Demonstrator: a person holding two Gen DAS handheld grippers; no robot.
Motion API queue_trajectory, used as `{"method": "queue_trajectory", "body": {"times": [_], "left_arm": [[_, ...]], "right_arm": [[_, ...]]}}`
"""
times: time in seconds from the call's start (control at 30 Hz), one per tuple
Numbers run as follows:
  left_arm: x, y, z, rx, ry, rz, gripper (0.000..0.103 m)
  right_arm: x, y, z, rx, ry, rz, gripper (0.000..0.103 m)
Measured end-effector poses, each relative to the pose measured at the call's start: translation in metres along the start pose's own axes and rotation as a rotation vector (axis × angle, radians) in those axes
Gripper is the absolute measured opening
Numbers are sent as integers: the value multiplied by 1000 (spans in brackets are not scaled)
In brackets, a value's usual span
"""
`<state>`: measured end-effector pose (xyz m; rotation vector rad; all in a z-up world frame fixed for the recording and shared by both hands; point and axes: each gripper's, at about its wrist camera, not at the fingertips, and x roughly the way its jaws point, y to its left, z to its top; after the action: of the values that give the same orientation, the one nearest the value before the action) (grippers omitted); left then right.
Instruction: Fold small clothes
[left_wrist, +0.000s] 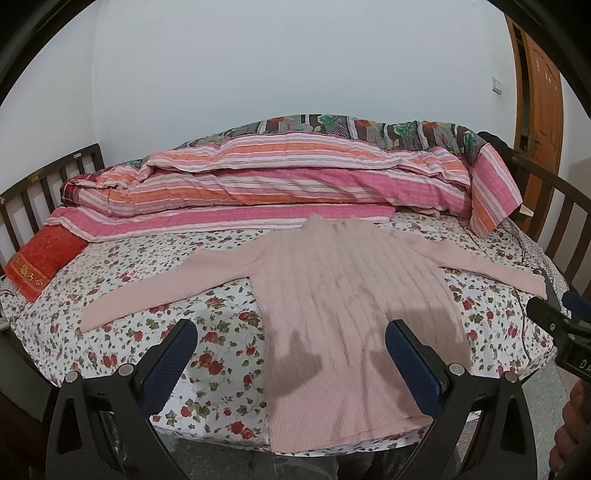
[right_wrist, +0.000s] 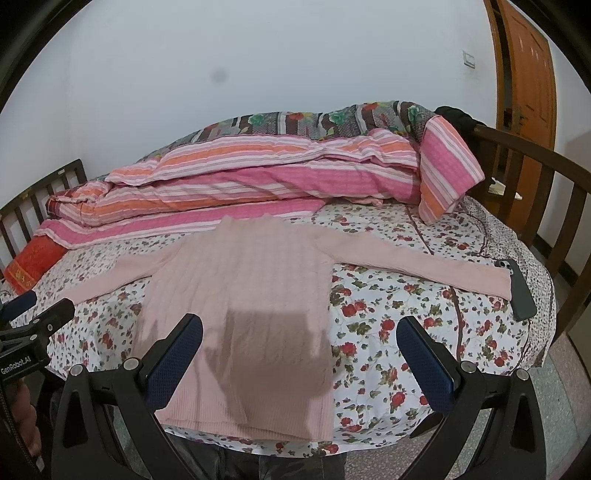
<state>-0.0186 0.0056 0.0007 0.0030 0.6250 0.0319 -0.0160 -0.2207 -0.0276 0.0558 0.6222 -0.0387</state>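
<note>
A pale pink ribbed sweater (left_wrist: 343, 291) lies flat on the floral bed sheet (left_wrist: 147, 288), collar toward the wall, both sleeves spread sideways, hem at the near edge. My left gripper (left_wrist: 291, 332) hovers open above the hem's left part, holding nothing. In the right wrist view the same sweater (right_wrist: 243, 291) spreads out with its right sleeve (right_wrist: 424, 269) reaching toward a phone. My right gripper (right_wrist: 299, 328) is open over the sweater's lower right corner, empty. Each gripper's body shows at the edge of the other's view.
A dark phone (right_wrist: 519, 291) lies on the sheet at the right sleeve's cuff. A striped pink and orange quilt (left_wrist: 280, 181) is piled along the wall side. A red pillow (left_wrist: 44, 262) sits at left. Dark wooden bed rails (right_wrist: 532, 192) rise at both ends.
</note>
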Motion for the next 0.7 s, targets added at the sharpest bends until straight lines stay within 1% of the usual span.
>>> {"method": "queue_trajectory", "body": {"times": [0.07, 0.3, 0.37, 0.47, 0.57, 0.63, 0.7], "left_arm": [[0, 2, 1, -1, 0, -7, 102], [5, 9, 3, -10, -10, 37, 103], [11, 14, 2, -31, -8, 16, 103], [24, 27, -2, -71, 2, -7, 103], [39, 41, -9, -94, -16, -13, 103], [51, 51, -10, -106, -3, -7, 102], [66, 62, -12, -122, 21, -25, 102]], "right_arm": [[-1, 0, 1, -5, 1, -3, 103], [1, 2, -2, 2, -10, 8, 103], [3, 2, -3, -3, -24, 10, 103], [7, 1, -3, -9, -25, -11, 103], [13, 0, -3, -18, -30, -45, 103], [17, -2, -3, -16, -36, -57, 103], [24, -4, -3, -11, -50, -54, 103]]}}
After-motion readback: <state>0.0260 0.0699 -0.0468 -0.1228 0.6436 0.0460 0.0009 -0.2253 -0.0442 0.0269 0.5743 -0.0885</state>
